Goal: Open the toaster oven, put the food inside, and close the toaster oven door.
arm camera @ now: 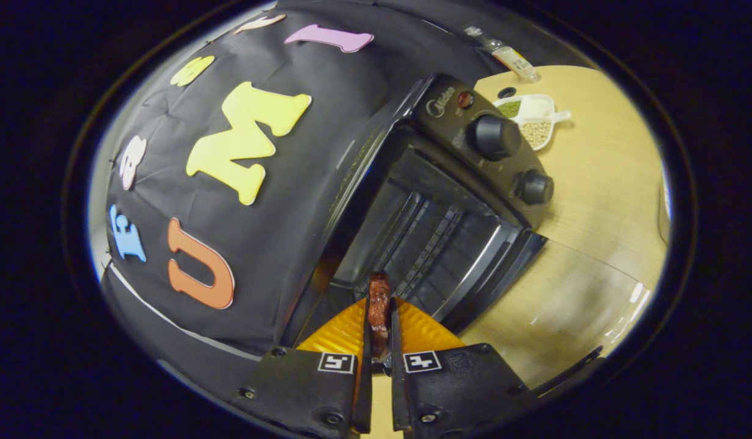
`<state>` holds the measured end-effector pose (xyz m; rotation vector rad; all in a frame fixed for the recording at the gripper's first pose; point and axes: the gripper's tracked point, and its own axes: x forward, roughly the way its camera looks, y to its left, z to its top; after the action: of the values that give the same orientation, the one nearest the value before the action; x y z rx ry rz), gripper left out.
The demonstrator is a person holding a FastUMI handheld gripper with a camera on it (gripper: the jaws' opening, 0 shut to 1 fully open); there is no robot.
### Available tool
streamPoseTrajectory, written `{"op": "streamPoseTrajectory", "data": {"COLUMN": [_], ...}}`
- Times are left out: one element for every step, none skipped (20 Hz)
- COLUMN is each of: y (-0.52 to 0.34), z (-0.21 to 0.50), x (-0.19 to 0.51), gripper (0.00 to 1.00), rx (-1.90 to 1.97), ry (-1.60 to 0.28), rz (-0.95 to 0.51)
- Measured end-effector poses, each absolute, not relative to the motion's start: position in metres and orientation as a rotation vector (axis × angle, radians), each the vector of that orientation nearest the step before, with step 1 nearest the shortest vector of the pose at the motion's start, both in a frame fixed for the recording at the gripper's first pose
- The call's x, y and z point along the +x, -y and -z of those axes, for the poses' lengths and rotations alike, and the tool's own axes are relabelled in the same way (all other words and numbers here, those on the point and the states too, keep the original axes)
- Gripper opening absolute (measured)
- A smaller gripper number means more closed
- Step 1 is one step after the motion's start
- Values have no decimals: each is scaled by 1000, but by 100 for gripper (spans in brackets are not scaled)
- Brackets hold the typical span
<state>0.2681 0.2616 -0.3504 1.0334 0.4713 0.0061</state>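
Food point(379, 305) pinched between nearly-closed jaws.

I've got the food point(379, 305) pinched between the gripper point(379, 317) fingers just ahead of the open toaster oven point(437, 225), its door point(571, 305) down on the table point(601, 177), a divided dish point(534, 119) beyond.

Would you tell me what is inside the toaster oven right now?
A wire rack shows inside the open toaster oven; no food on its visible part. The tool holds the food outside.
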Motion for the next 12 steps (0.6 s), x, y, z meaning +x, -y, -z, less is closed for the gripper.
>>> {"op": "streamPoseTrajectory", "data": {"y": [-264, -267, -269, -272, -271, -268, -266, -265, -264, -264, -263, -261], "z": [354, 357, 361, 364, 368, 375, 377, 381, 382, 382, 383, 386], "x": [275, 279, 284, 287, 289, 291, 290, 291, 292, 291, 290, 290], "gripper": [16, 16, 17, 17, 17, 17, 17, 17, 18, 19, 22, 23], "rx": [1021, 1015, 1013, 1009, 999, 982, 971, 950, 925, 885, 846, 797], "ry": [-467, -466, -471, -477, -483, -494, -488, -492, -494, -502, -508, -516], "rz": [0, 4, 4, 4, 19, 40, 44, 57, 64, 67, 69, 70]}}
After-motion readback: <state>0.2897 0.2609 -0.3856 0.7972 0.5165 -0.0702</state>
